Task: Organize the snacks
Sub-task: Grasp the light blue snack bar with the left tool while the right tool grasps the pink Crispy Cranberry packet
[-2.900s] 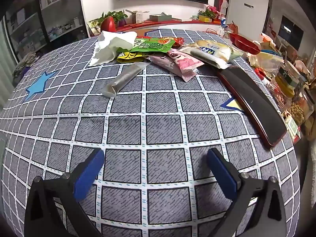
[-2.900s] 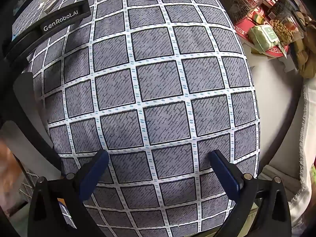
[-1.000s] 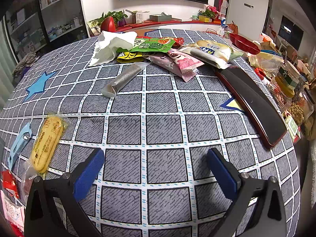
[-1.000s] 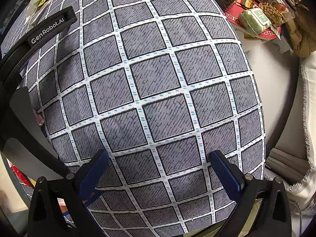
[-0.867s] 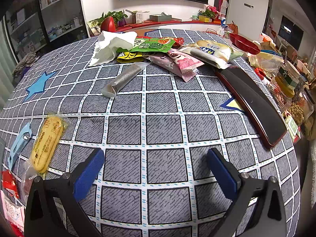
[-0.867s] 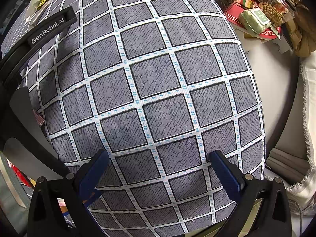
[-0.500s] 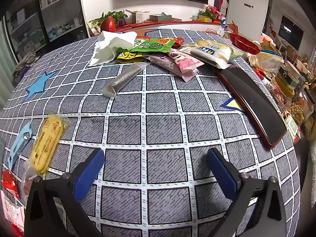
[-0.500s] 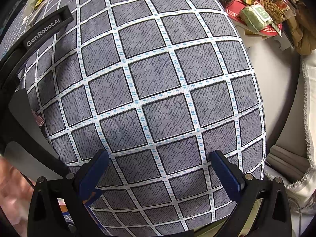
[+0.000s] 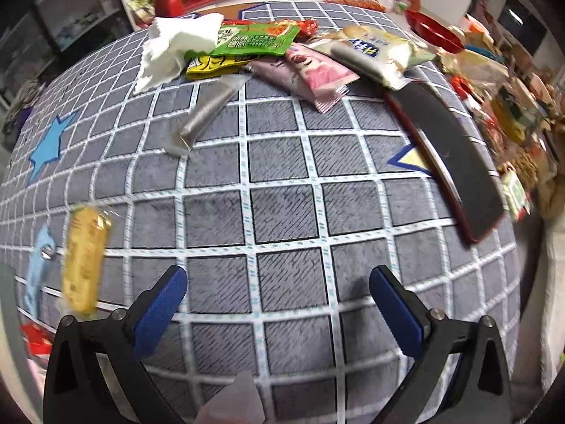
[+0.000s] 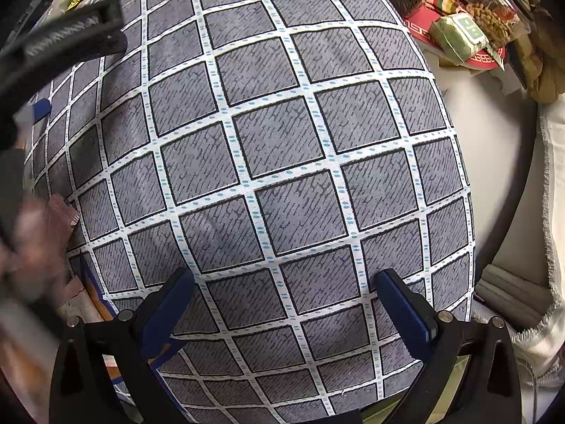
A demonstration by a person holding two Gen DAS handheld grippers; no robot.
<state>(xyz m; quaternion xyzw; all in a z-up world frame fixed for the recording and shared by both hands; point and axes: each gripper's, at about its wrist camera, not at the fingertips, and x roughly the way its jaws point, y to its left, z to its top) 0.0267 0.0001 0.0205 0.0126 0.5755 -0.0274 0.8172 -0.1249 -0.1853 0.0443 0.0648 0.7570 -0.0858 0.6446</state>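
Observation:
A pile of snack packets lies at the far side of the checked tablecloth (image 9: 282, 212): a green packet (image 9: 254, 40), a yellow one (image 9: 215, 63), a pink one (image 9: 317, 74), a white-and-blue bag (image 9: 374, 53) and a silver stick pack (image 9: 208, 113). A yellow biscuit pack (image 9: 84, 258) lies at the near left. A dark tray with a red rim (image 9: 455, 162) lies at the right. My left gripper (image 9: 279, 300) is open and empty above the cloth. My right gripper (image 10: 282, 300) is open and empty over bare cloth (image 10: 282, 176).
A crumpled white tissue (image 9: 176, 46) lies beside the pile. A light blue item (image 9: 37, 272) and red wrappers (image 9: 33, 335) sit at the near left edge. Jars and boxed snacks (image 10: 466, 28) crowd a side surface right of the table. The left gripper's body (image 10: 63, 42) shows blurred at upper left.
My left gripper has moved forward and tilted; the snack pile looks closer and the view is blurred. In the right wrist view the left gripper's body has swung upward. Both stay open.

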